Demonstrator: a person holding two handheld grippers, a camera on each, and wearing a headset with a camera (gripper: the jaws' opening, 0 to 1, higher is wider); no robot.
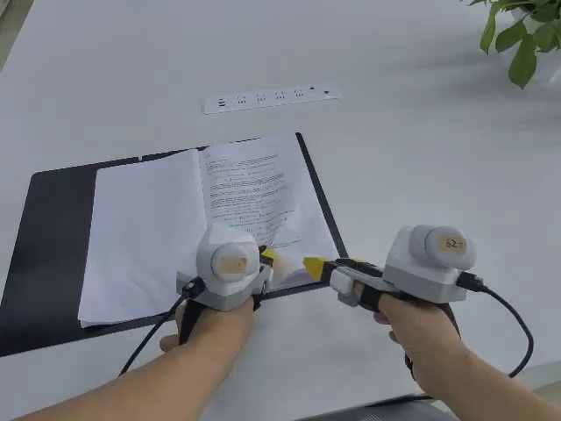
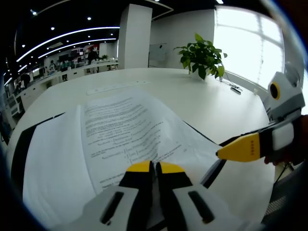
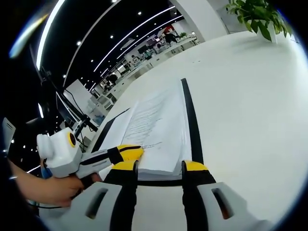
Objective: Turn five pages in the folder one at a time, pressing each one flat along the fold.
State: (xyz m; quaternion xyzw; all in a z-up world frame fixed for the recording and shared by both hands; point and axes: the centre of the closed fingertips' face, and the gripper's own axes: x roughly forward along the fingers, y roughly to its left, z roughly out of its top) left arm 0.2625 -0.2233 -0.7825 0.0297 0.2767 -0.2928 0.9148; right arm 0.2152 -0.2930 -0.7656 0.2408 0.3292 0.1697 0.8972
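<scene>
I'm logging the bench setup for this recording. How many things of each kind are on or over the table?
folder: 1
power strip: 1
plant: 1
grippers: 2, the left gripper and the right gripper
Total: 5

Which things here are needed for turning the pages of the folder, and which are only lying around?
For the job:
folder
printed page
left gripper, fingers closed
right gripper, fingers apart

Lying about:
power strip
plant
</scene>
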